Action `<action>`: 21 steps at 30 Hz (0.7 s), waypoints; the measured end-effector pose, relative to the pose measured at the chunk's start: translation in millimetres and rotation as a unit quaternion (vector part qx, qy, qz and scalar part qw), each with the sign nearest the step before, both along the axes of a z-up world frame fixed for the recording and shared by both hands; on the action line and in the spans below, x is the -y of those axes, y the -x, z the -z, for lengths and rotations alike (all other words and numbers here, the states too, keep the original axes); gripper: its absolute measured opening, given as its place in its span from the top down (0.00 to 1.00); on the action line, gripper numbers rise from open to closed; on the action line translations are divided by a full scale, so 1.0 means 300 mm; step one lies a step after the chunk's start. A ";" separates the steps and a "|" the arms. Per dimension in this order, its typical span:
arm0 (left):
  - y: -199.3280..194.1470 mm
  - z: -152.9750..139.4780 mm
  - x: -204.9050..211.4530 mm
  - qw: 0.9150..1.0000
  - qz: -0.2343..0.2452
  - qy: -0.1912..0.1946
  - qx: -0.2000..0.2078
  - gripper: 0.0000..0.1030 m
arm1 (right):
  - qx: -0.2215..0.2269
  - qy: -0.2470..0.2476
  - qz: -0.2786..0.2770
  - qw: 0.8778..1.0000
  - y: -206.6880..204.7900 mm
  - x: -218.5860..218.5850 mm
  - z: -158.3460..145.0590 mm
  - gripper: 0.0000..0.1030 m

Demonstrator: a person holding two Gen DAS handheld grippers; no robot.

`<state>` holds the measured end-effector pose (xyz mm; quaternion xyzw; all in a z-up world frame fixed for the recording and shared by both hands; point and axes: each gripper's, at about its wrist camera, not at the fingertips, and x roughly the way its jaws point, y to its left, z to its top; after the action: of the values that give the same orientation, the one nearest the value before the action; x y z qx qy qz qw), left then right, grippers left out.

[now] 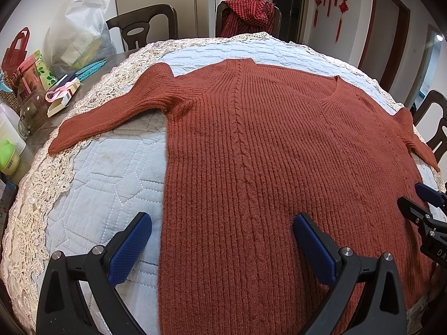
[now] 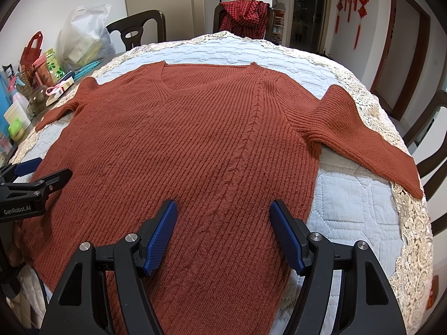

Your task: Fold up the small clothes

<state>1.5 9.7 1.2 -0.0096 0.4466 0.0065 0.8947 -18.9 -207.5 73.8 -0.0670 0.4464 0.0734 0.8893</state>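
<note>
A rust-red ribbed V-neck sweater (image 1: 265,145) (image 2: 190,139) lies flat and spread out on the quilted table cover, collar at the far side, hem toward me. Its left sleeve (image 1: 111,111) and right sleeve (image 2: 360,136) both angle outward over the lace edge. My left gripper (image 1: 222,230) hovers open above the sweater's lower left edge, one blue pad over the quilt, the other over the knit. My right gripper (image 2: 223,215) is open above the lower right part of the body. Each gripper shows at the edge of the other's view (image 1: 421,203) (image 2: 36,176). Neither holds anything.
A pale blue quilted cover (image 1: 111,184) with a lace border (image 2: 413,223) covers the table. On the left stand bags, boxes, a jar (image 1: 32,111) and a green bottle (image 1: 8,159). Dark chairs ring the table; a red checked cloth (image 2: 245,14) hangs on the far one.
</note>
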 end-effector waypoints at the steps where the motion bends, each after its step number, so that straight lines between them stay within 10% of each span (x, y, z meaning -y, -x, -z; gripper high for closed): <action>1: 0.000 0.000 0.000 1.000 0.000 0.000 0.000 0.00 | 0.000 0.000 0.000 1.000 0.000 0.000 0.000 0.33; 21: 0.001 0.004 0.004 1.000 0.000 -0.002 -0.001 0.00 | -0.005 -0.005 0.000 1.000 -0.004 -0.001 -0.001 0.33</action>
<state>1.2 8.4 0.1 -0.0082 0.4479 0.0077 0.8940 -17.7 -207.2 74.1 -0.0617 0.4503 0.0760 0.8875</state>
